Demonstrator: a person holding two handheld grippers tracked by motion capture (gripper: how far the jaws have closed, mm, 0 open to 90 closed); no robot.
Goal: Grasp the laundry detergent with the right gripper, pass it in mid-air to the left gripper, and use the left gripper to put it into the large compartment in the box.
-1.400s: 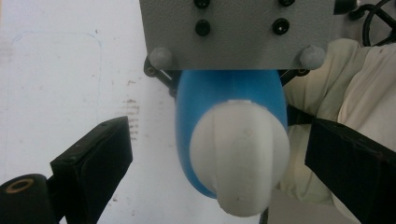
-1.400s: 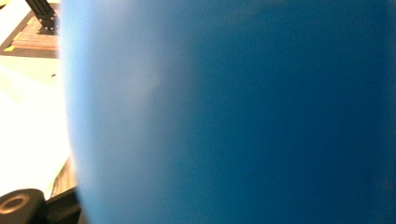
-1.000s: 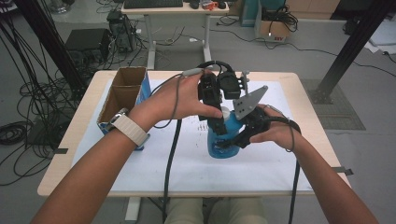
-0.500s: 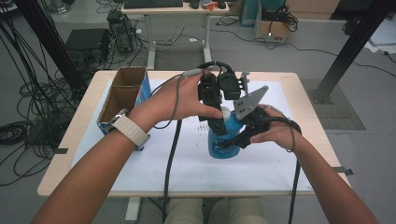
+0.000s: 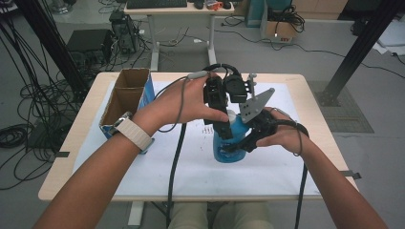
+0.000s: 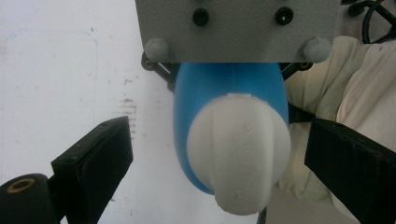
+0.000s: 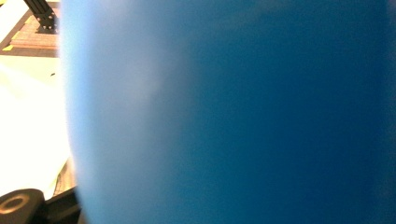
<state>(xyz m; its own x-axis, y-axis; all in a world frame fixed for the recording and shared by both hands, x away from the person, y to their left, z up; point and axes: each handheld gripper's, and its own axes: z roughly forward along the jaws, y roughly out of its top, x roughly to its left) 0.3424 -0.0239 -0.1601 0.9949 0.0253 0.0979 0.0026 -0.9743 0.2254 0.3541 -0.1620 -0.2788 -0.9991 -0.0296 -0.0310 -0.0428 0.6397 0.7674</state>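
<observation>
A blue bottle (image 5: 226,151) with a white cap (image 5: 232,115) stands upright on the white sheet at mid-table. My right gripper (image 5: 241,143) comes in from the right and is shut on the bottle's body, whose blue wall (image 7: 233,112) presses close to the lens in the right gripper view. My left gripper (image 5: 228,127) points down over the bottle's top. In the left gripper view it (image 6: 219,163) is open, with one jaw on each side of the white cap (image 6: 240,154) and a gap on both sides. The grey plate (image 6: 233,23) of the right gripper lies just beyond the bottle.
An open cardboard box (image 5: 123,98) with a blue side stands at the table's left. A white paper sheet (image 5: 191,167) covers most of the wooden table (image 5: 71,138). Gripper cables trail off the near edge. Beyond the table are a desk, cables and black frame posts.
</observation>
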